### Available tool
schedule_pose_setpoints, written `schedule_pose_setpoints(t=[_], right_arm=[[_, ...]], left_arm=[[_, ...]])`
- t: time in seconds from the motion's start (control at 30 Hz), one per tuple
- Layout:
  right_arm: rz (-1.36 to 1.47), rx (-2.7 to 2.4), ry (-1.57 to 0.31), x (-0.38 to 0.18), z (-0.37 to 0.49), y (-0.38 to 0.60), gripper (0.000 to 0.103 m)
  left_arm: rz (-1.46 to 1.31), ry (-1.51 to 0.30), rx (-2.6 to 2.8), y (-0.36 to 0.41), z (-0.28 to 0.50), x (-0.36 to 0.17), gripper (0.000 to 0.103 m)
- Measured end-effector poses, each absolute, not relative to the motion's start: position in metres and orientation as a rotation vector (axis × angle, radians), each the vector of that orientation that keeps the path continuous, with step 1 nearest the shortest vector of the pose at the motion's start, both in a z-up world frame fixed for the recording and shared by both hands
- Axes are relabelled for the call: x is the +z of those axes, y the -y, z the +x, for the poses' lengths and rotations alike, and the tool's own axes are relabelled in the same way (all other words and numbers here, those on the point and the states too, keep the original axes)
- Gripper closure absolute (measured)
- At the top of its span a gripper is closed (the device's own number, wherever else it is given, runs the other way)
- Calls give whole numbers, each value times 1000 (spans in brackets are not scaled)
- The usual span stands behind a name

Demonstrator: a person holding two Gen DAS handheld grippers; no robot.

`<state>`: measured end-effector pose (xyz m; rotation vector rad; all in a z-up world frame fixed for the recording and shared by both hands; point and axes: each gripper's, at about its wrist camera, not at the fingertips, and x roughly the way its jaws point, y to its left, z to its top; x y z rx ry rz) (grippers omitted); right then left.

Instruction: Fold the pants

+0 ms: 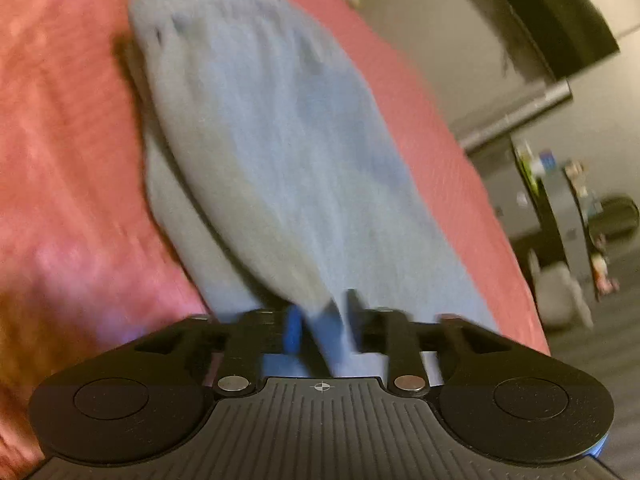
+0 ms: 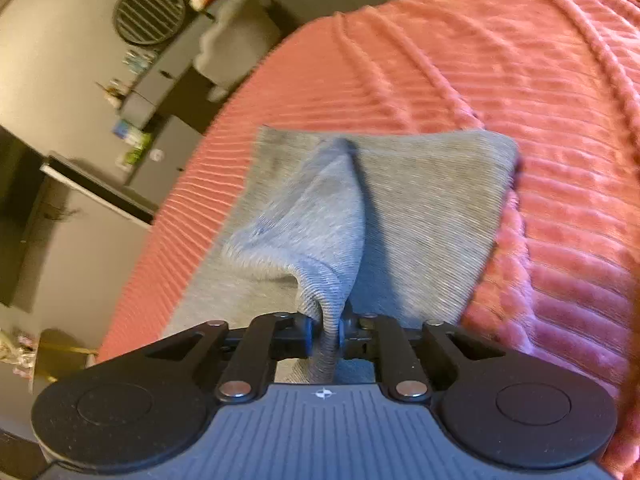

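Note:
Grey pants (image 1: 272, 152) lie folded on a pink ribbed blanket (image 1: 60, 140), stretching away from my left gripper (image 1: 324, 328). Its jaws stand apart, and a loose fold of the grey cloth runs between them; the picture is blurred by motion. In the right wrist view the pants (image 2: 420, 208) lie as a flat grey layer on the blanket (image 2: 500, 80), with a raised ridge of cloth leading back to my right gripper (image 2: 326, 334). That gripper is shut on a pinched fold of the pants, with the blue pads (image 2: 309, 336) pressing the fabric from both sides.
The blanket's edge (image 1: 500, 216) drops off to the right in the left wrist view, with a grey floor and dark shelves (image 1: 560, 216) beyond. In the right wrist view grey cabinets (image 2: 160, 92), a round black grille (image 2: 150, 12) and small items stand beyond the blanket at left.

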<state>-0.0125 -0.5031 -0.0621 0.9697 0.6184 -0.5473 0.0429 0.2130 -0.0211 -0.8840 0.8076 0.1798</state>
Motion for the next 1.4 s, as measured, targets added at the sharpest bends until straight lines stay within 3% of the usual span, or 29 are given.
schedule_pose_setpoints(t=[0.03,0.17,0.33,0.37,0.4,0.63,0.77,0.83,0.9,1.03,1.13,1.2,1.4], right_arm=[[929,-563,-629,-61,-10,502,84],[772,-598,-695,-59,5,493,77],[618,-624,-709,-50,20,486,75],[594,-625,-694,-48,21,485,83],[587,-614,-673,-45,21,487,94],[763,-675,-502,-30,-25,525,98],[768,-705,-637,-51,-33,540,97],[735,-780,-611,-49,-44,540,93],[675,-872,-577,-38,-50,533,84],[499,-847,-472,-4,-40,500,84],[424,-609,-455,6,-14,460,75],[374,-400,-488,1,17,423,75],[206,22,-663,-38,91,305,74]], left_arm=[[-861,-798,210,-219,43,-18,51],[-922,-813,237,-239,49,-27,50],[-976,-787,230,-247,51,-34,67],[-960,-792,226,-247,53,-33,81],[-940,-801,226,-247,53,-31,85],[-780,-750,158,-237,40,1,88],[-735,-864,198,-237,40,-5,88],[-747,-877,218,-240,33,-7,87],[-743,-888,276,-241,28,-2,81],[-563,-782,488,-230,16,28,69],[-395,-628,416,-195,23,54,36],[-326,-604,322,-167,36,58,29],[-191,-646,93,-71,93,23,28]])
